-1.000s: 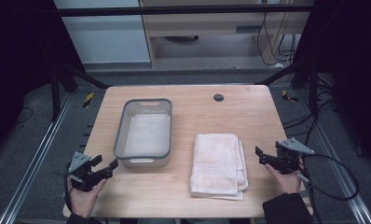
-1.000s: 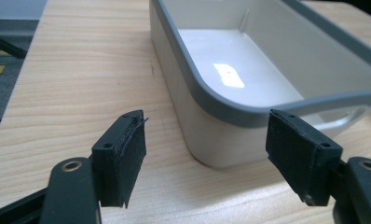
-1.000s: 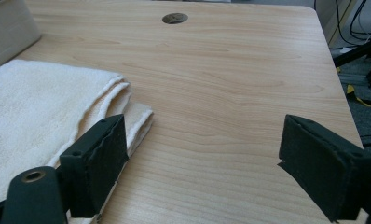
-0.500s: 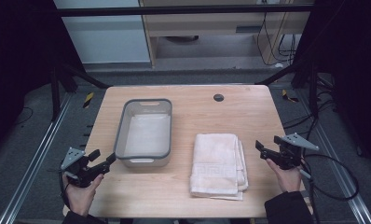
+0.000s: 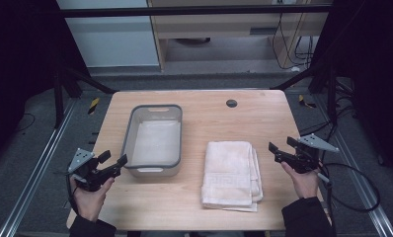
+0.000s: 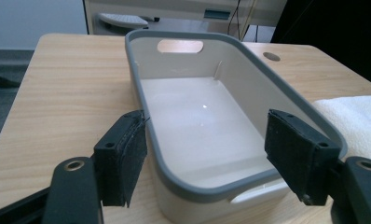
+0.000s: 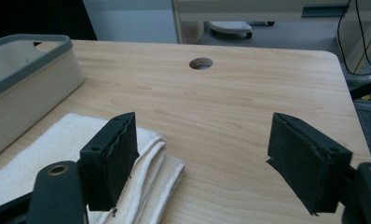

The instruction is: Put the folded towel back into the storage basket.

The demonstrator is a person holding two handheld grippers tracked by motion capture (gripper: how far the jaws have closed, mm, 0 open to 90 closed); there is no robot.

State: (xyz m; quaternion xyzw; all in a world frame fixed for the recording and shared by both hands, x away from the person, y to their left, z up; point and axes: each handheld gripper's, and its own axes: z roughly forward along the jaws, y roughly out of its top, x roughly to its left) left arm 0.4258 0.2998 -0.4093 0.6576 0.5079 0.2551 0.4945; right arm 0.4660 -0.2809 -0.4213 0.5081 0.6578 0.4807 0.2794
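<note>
A: Hands? I see the left gripper (image 5: 114, 163) low at the near-left table edge, jaws wide, empty; the right gripper (image 5: 279, 150) near-right, jaws just closing a bit, nothing between.

B: Objects? Folded cream towel (image 5: 231, 174) lies flat mid-table; grey-rimmed bin (image 5: 155, 140) beside it, farther left.

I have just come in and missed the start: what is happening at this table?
A person sits at a wooden table with a two-jaw gripper in each hand. The left gripper is open near the front left corner of an empty grey-rimmed tub. The right gripper, jaws apart but just closing a little, hovers right of a folded white towel. Neither holds or touches anything.
</note>
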